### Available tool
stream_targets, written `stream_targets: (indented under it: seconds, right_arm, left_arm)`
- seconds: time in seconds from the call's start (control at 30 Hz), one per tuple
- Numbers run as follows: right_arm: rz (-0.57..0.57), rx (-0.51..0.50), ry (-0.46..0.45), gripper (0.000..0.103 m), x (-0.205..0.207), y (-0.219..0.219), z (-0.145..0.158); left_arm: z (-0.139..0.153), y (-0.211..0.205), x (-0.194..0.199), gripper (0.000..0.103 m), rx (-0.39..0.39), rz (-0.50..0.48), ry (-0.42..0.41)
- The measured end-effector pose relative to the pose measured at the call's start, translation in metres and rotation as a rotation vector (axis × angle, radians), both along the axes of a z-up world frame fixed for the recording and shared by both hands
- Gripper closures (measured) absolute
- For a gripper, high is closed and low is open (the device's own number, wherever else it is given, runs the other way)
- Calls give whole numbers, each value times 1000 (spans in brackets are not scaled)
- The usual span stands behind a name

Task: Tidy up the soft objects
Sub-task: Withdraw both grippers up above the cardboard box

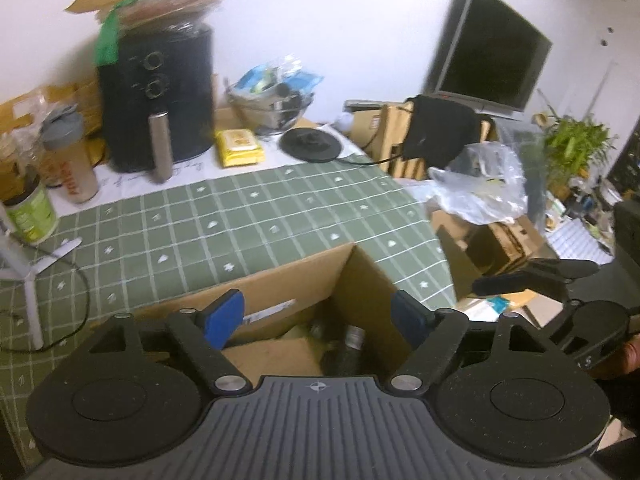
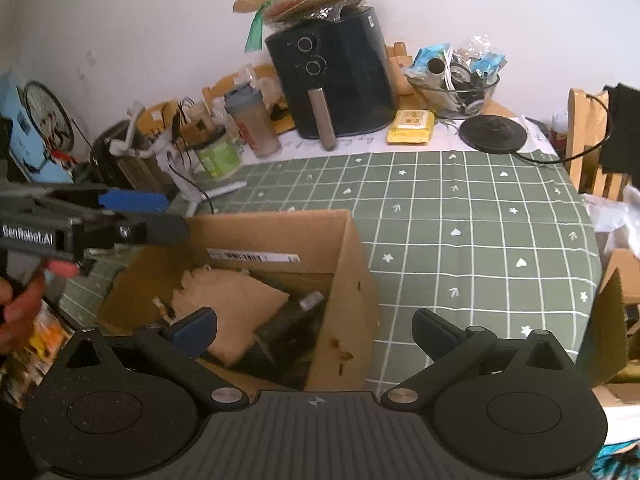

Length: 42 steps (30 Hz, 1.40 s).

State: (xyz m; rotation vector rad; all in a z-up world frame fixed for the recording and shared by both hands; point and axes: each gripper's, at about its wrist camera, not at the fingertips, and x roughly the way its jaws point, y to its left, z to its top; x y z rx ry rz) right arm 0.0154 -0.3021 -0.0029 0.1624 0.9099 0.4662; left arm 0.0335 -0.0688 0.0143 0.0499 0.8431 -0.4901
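Left wrist view first: our left gripper (image 1: 320, 314) sits right over the open cardboard box (image 1: 288, 280), fingers spread wide with nothing between the blue pads (image 1: 226, 318). Honestly we can't tell what's down in that box from here. There's a torn piece of cardboard (image 1: 276, 354) and something dark and tube-shaped (image 1: 350, 350), but it's all shadow and blur. Off at the right edge we catch our right gripper (image 1: 536, 274) from the side, partly cut off by the frame.

Right wrist view is a bit clearer. Our right gripper (image 2: 316, 334) has its fingers spread too, nothing pinched, hovering at the near right corner of the same box (image 2: 344, 248). Inside we see the cardboard scrap (image 2: 228, 300) lying over a dark bundle (image 2: 288, 320). It could be the soft stuff, but we really can't say. The left gripper (image 2: 148, 212) pokes in from the left above the box, with part of a hand (image 2: 16, 304) behind it, mostly out of frame.

Further back, the green checked tablecloth (image 2: 460, 220) is bare in the middle. Along the wall sit a black air fryer (image 2: 340, 80) with bagged stuff piled on top, a yellow packet (image 2: 411, 127), a glass bowl (image 2: 456, 92) of odds and ends we can't identify, a shaker bottle (image 2: 252, 124) and a green tub (image 2: 218, 154). A dark monitor (image 1: 492, 48) sits off in the far right corner.
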Motion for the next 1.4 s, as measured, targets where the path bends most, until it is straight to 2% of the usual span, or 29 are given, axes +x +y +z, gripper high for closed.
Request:
stream_targets:
  seconds: [0.2, 0.23, 0.3, 0.63, 0.77, 1.03, 1.2, 1.4]
  right_arm:
    - [36, -51, -46, 0, -1, 16, 1]
    - [40, -59, -55, 0, -2, 18, 2]
    - [42, -81, -73, 0, -2, 24, 3]
    - [-12, -169, -81, 0, 3, 45, 11]
    - [-25, -241, -69, 0, 7, 53, 12]
    - [-69, -163, 2, 0, 10, 51, 19]
    - [-47, -196, 93, 0, 13, 60, 20]
    - [-27, -281, 199, 0, 11, 73, 13]
  left_arm:
    - [-5, 18, 0, 20, 31, 97, 45]
    - [-5, 21, 0, 16, 34, 113, 46]
    - [-5, 28, -2, 0, 44, 158, 35]
    - [-3, 45, -16, 0, 205, 313, -27]
    - [-2, 45, -22, 0, 278, 329, -28]
    - [-7, 47, -31, 0, 277, 358, 31]
    - [-11, 51, -30, 0, 261, 397, 117]
    - [-15, 53, -32, 0, 276, 408, 188]
